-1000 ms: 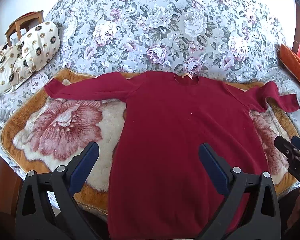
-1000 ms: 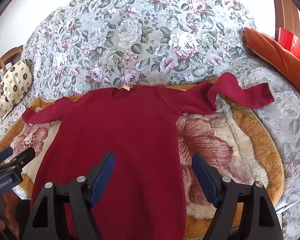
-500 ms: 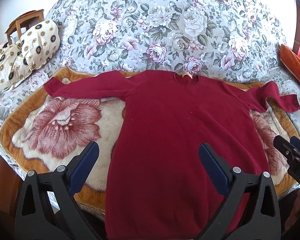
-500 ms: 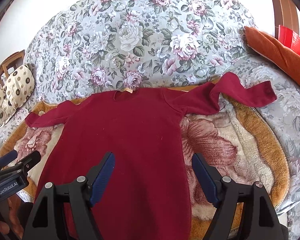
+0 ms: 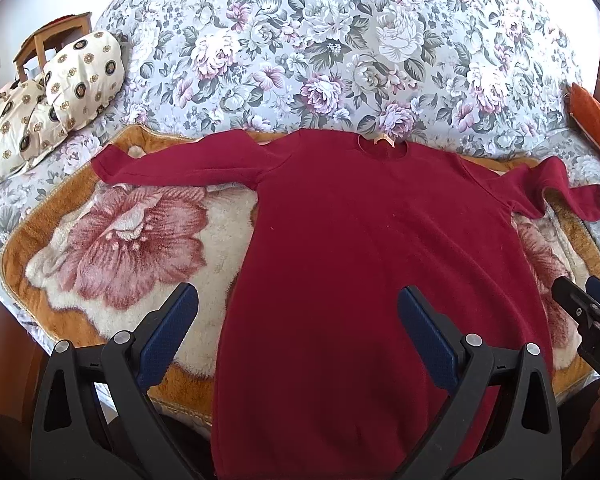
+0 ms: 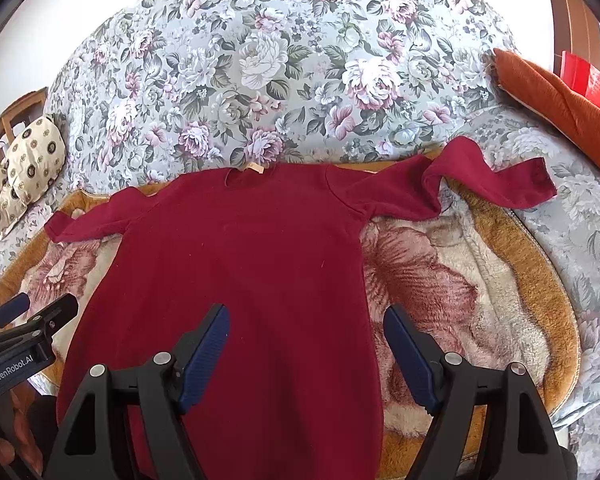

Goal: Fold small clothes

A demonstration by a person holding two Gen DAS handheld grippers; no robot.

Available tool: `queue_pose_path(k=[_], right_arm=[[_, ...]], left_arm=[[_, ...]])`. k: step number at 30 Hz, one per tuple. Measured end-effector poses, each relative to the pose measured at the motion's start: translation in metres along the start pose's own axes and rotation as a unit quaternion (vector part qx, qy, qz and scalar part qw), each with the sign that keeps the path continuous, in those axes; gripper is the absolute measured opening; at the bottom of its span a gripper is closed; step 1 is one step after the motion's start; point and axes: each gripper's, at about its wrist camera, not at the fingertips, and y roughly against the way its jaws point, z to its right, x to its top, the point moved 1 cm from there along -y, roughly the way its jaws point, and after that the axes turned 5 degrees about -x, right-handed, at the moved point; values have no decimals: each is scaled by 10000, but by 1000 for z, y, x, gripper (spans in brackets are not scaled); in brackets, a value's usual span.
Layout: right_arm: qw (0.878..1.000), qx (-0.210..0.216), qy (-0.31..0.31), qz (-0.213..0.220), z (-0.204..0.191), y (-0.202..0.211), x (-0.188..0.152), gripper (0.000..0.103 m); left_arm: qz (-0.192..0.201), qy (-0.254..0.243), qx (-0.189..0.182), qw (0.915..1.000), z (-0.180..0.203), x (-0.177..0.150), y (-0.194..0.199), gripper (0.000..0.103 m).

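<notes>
A dark red top (image 5: 364,264) is laid flat, front up, on a plush flowered blanket (image 5: 112,240) over a floral bedspread (image 5: 300,40), its sleeves spread to either side. The left gripper (image 5: 298,320) and the right gripper (image 6: 306,340) are held above its lower part, jaws spread and nothing pinched. The fabric is judged soft, light and limp, so it is best pinched at a sleeve cuff or the hem corners.

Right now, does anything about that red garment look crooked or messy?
Mostly neat, but the right sleeve is kinked, humping up mid-length and running off the plush blanket. The left sleeve lies straight.
</notes>
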Motion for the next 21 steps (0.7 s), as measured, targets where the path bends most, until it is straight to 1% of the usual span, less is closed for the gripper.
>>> queue_pose_path(k=[21], right_arm=[[9997,7,180,-191,-13,-14,-2,78]], left_arm=[[-143,76,27,9999,-4,-1,-16,101]])
